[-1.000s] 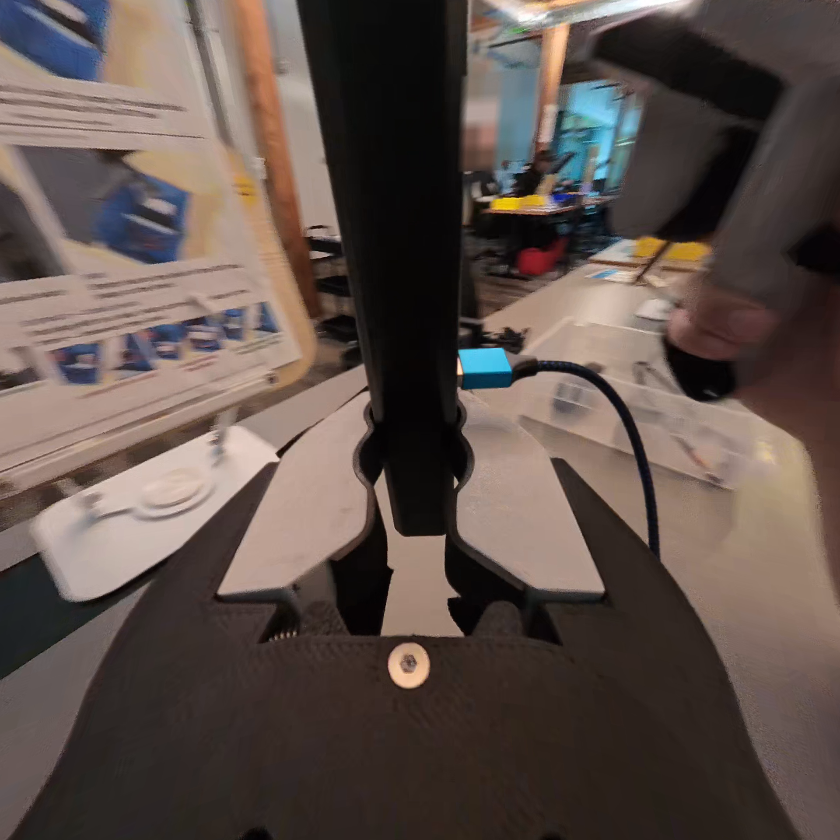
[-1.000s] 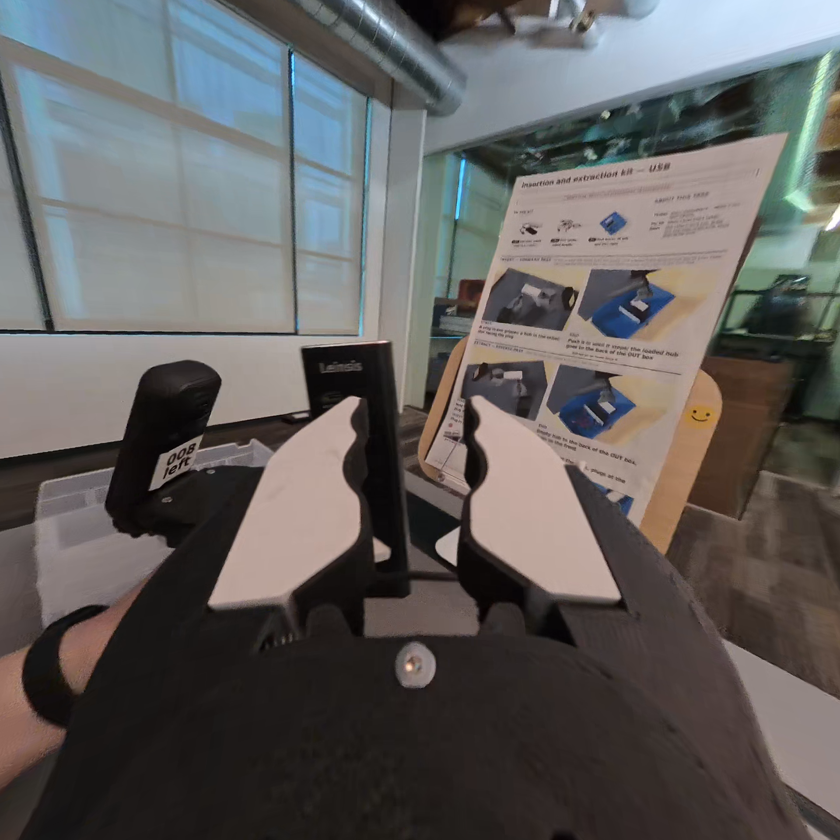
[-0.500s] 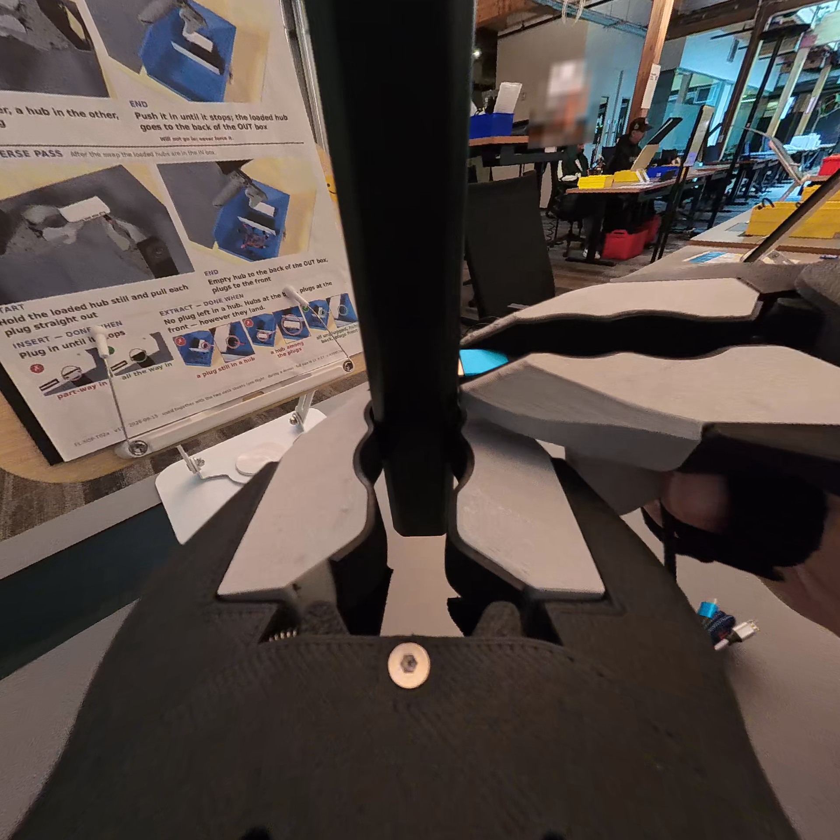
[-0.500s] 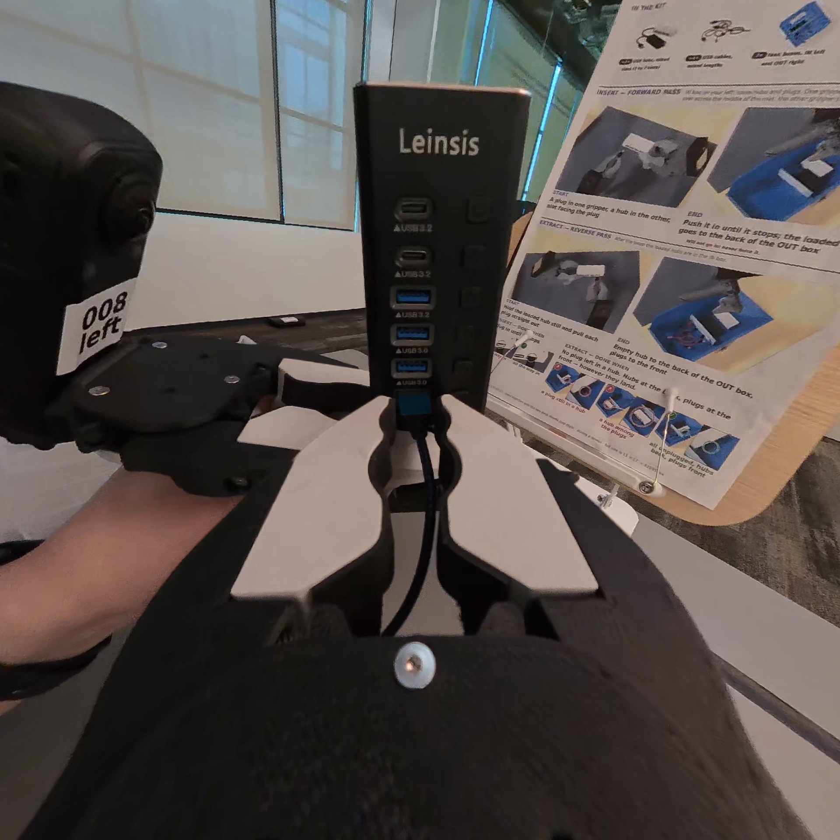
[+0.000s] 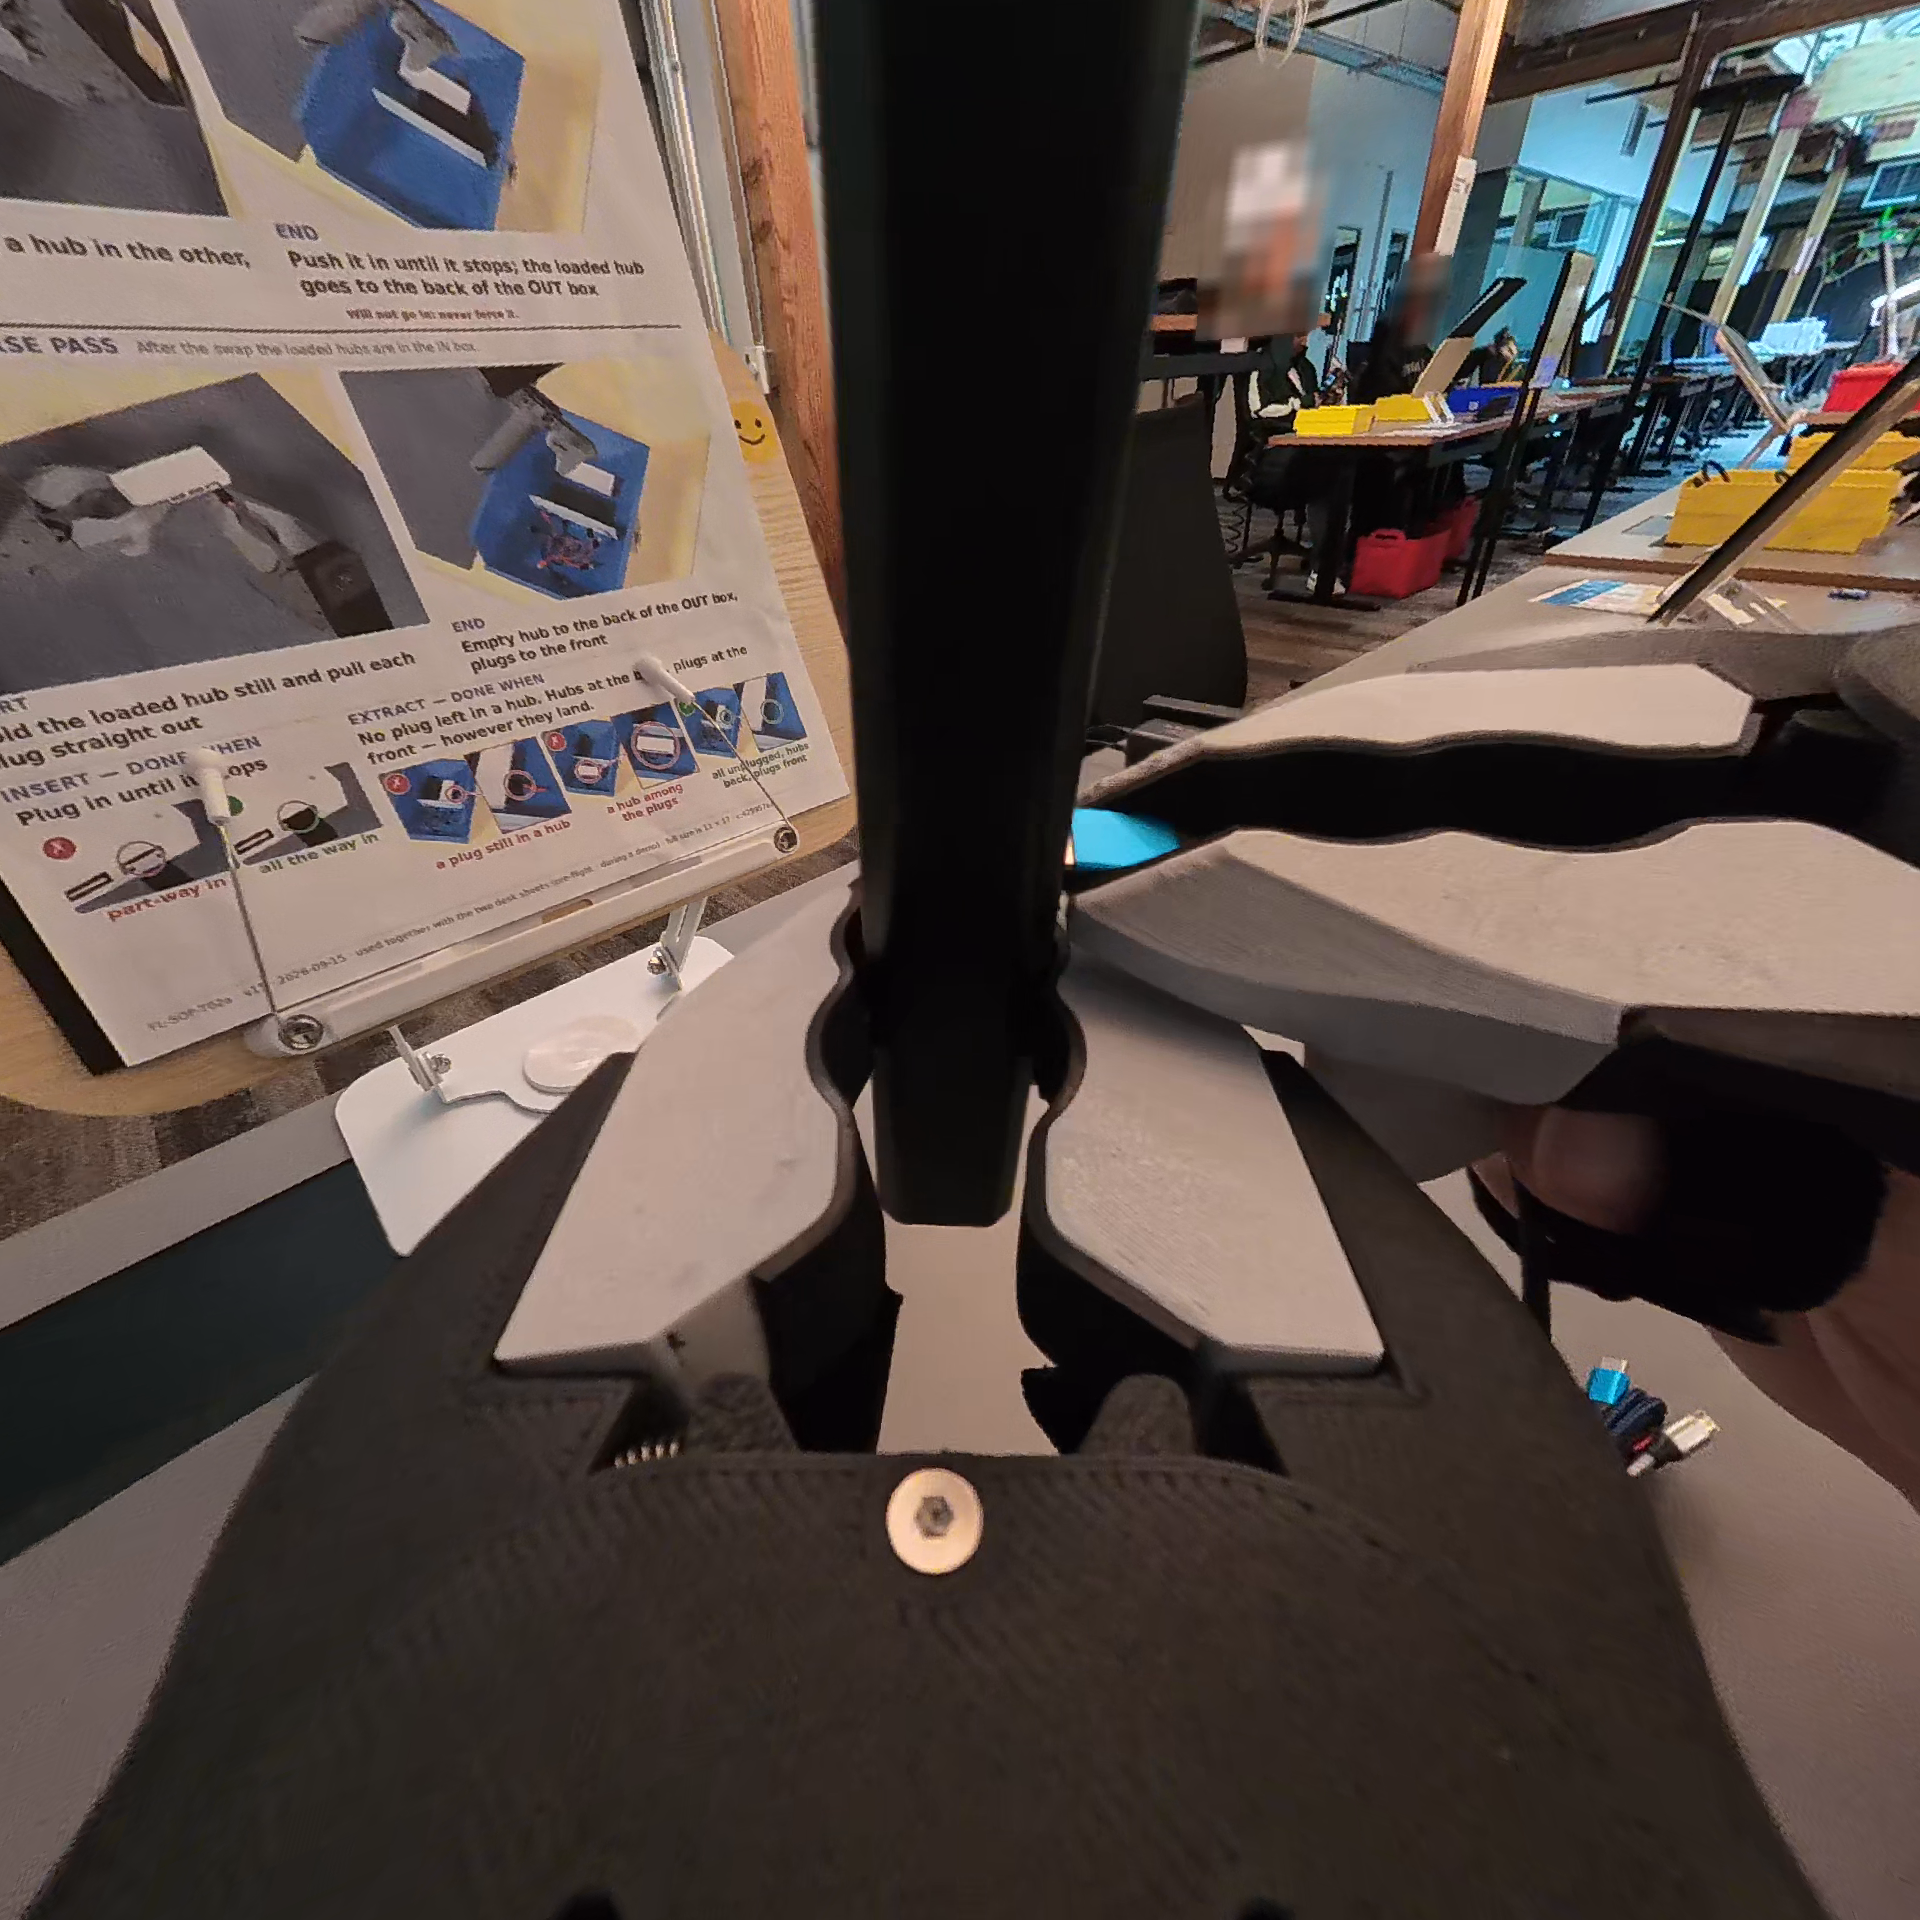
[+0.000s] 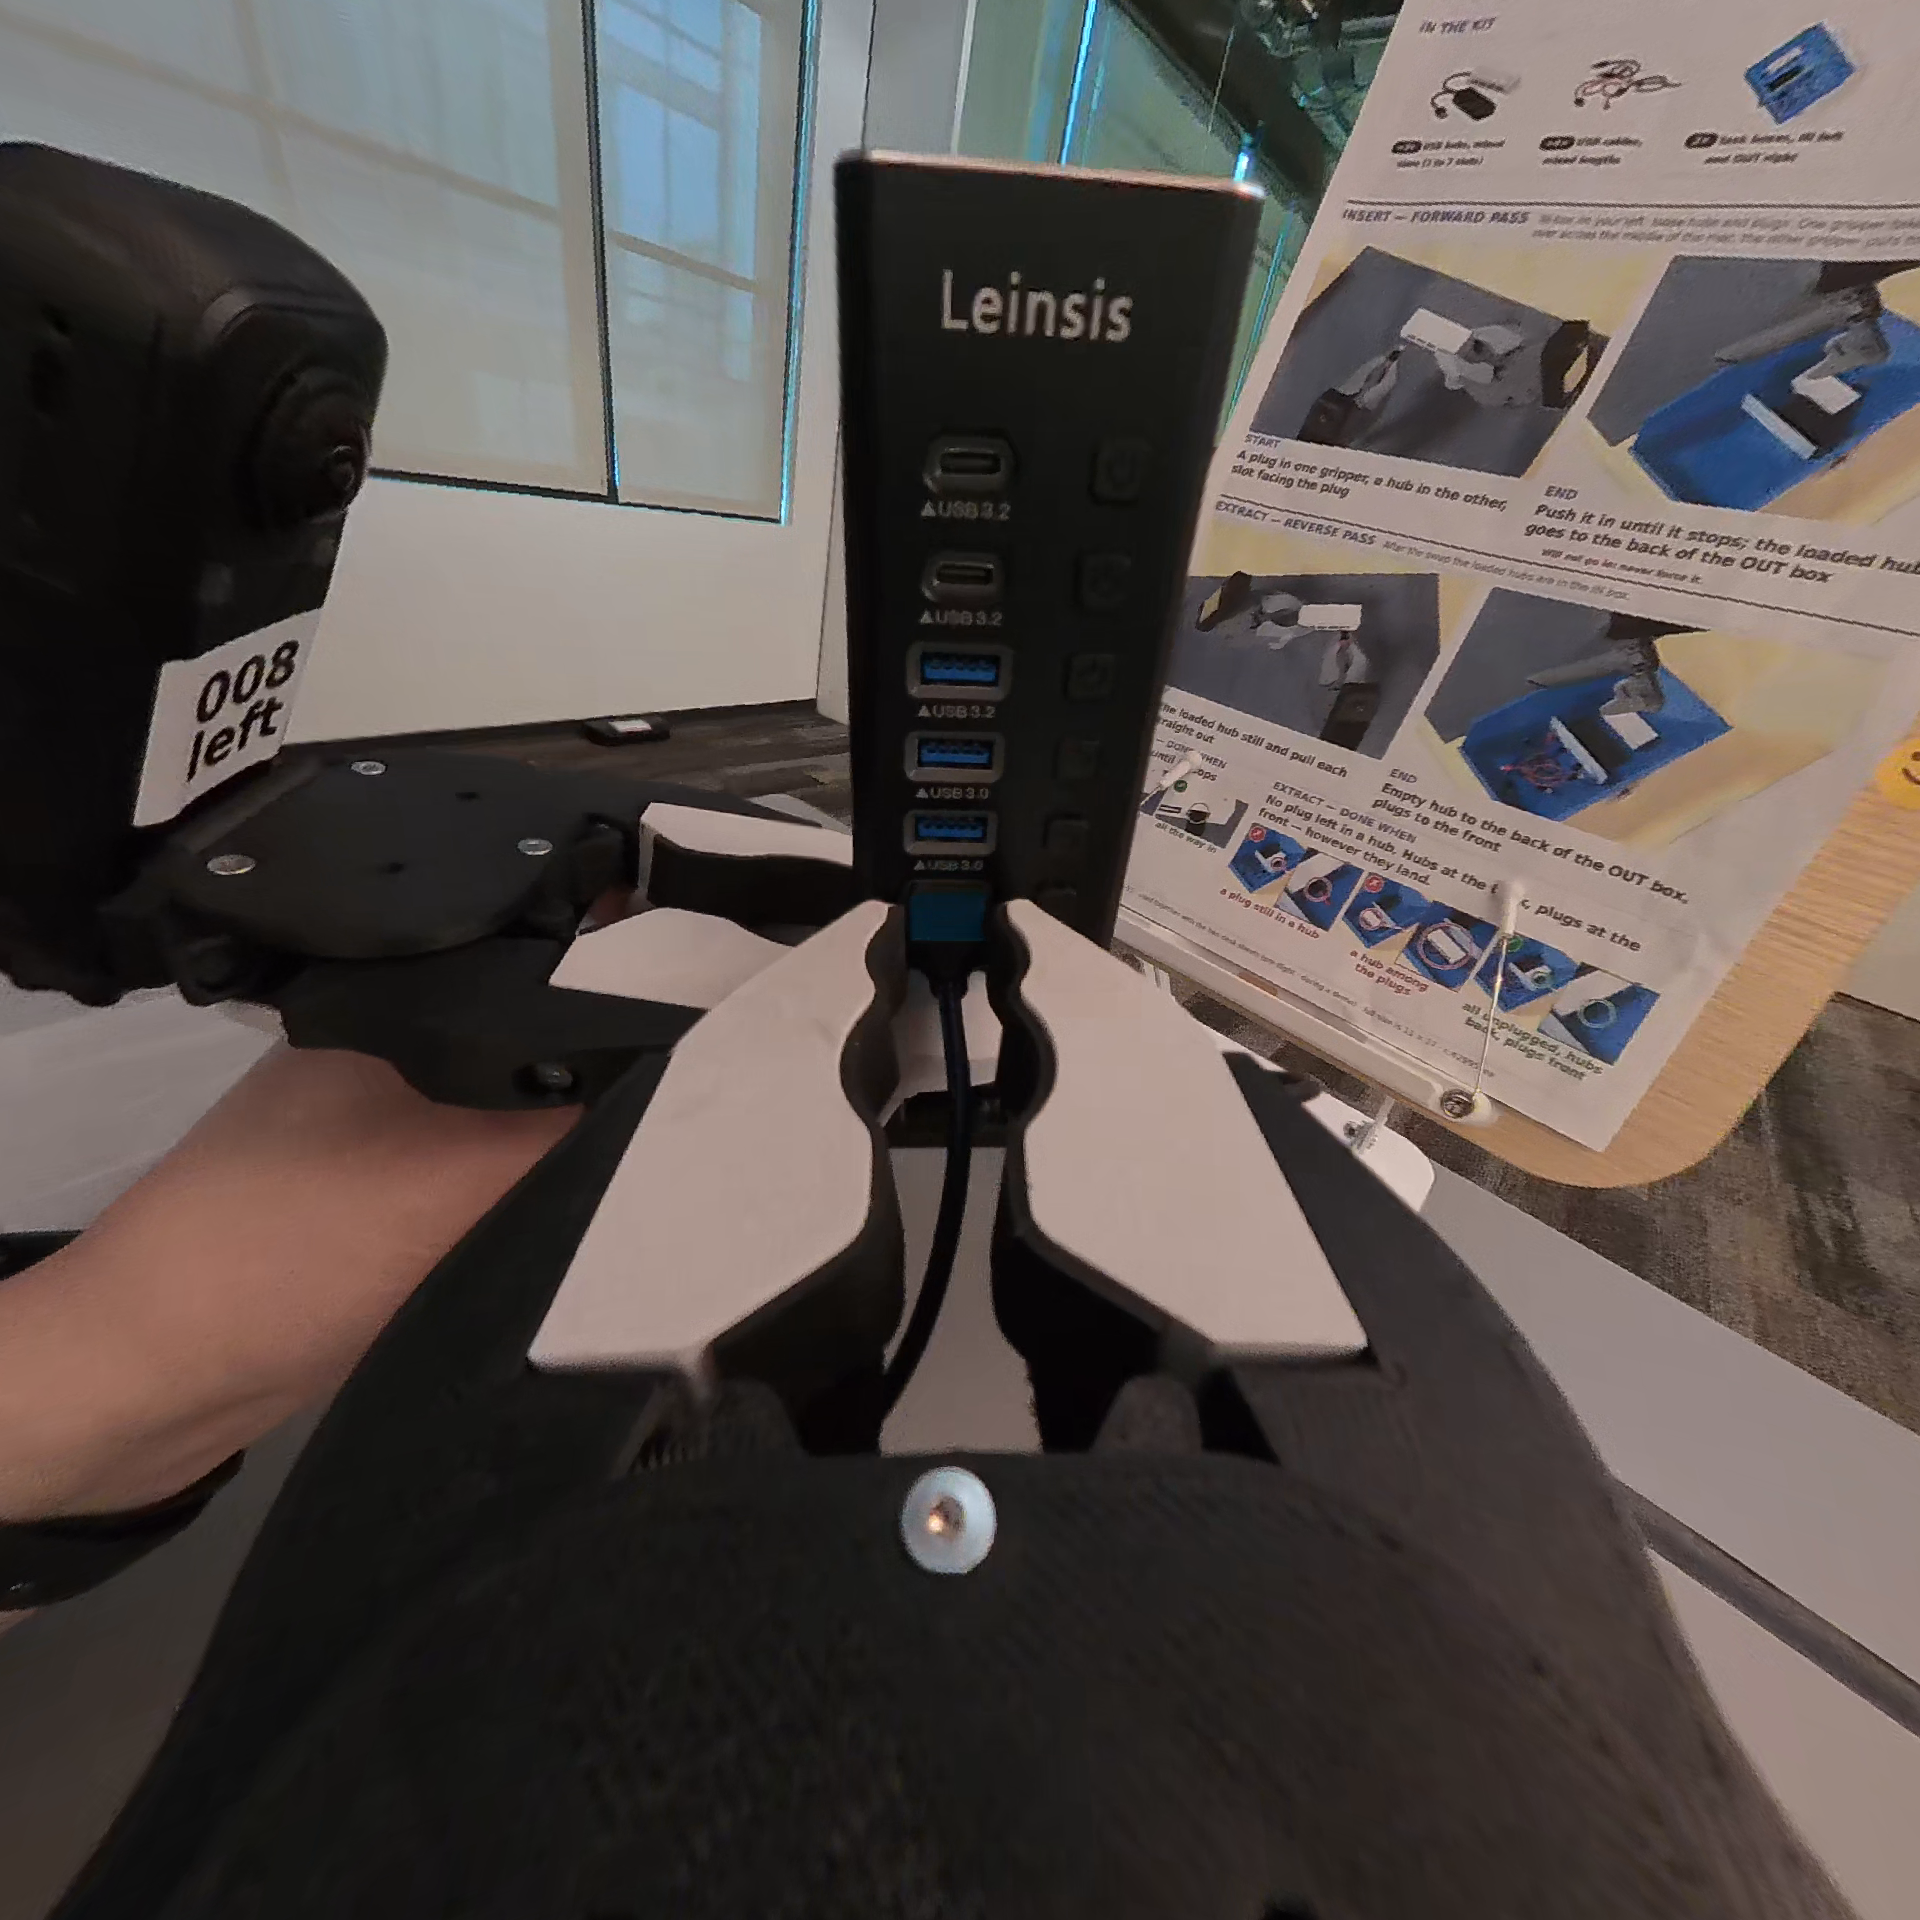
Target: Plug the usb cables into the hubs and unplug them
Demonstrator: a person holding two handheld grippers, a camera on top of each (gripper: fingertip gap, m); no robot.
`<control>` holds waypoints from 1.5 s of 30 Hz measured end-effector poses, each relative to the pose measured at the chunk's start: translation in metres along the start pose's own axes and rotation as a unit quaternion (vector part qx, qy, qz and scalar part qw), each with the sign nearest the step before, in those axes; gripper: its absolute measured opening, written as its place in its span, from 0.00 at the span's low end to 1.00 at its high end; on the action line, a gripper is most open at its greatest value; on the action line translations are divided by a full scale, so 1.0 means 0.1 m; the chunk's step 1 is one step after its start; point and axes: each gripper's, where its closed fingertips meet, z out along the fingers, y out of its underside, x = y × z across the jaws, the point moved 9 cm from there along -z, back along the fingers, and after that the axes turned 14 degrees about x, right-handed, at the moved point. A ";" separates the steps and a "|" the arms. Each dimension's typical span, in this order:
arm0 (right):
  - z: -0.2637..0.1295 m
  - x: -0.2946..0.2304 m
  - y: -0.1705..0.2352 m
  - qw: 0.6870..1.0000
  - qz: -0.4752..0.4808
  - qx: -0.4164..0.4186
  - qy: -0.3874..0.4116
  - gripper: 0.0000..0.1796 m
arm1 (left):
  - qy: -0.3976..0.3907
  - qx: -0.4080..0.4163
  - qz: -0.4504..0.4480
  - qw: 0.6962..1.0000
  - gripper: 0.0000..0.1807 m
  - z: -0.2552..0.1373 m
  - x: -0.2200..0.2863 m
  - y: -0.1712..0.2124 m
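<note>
Two tongs clenched — left (image 5: pixel 951 1023) on hub (image 6: pixel 1039 520) | right (image 6: pixel 940 935) still on plug (image 6: pixel 945 914), seemingly seated

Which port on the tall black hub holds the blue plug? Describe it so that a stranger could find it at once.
Start at the tall black USB hub standing upright in the left gripper. Run down its column of ports, past two small oval ones and three blue rectangular ones, to the lowest. It alone is filled, by the bright blue USB plug between the right gripper fingers.
</note>
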 end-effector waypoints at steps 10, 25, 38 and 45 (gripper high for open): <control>-0.02 -0.07 -0.05 0.999 -0.051 0.000 0.012 0.08 | 0.020 0.018 -0.011 1.000 0.15 -0.02 -0.01 -0.04; -0.37 0.24 -0.57 1.000 -0.009 0.027 0.001 0.08 | -0.068 0.077 -0.077 0.992 0.14 -0.53 -0.74 -0.37; -1.01 1.07 -1.71 0.995 -0.080 -0.047 0.017 0.08 | 0.033 0.065 -0.042 0.996 0.14 -0.44 -0.23 -0.67; -1.31 1.54 -3.01 0.968 -0.207 -0.083 0.113 0.08 | 0.043 0.065 -0.039 0.996 0.14 -0.42 -0.15 -0.70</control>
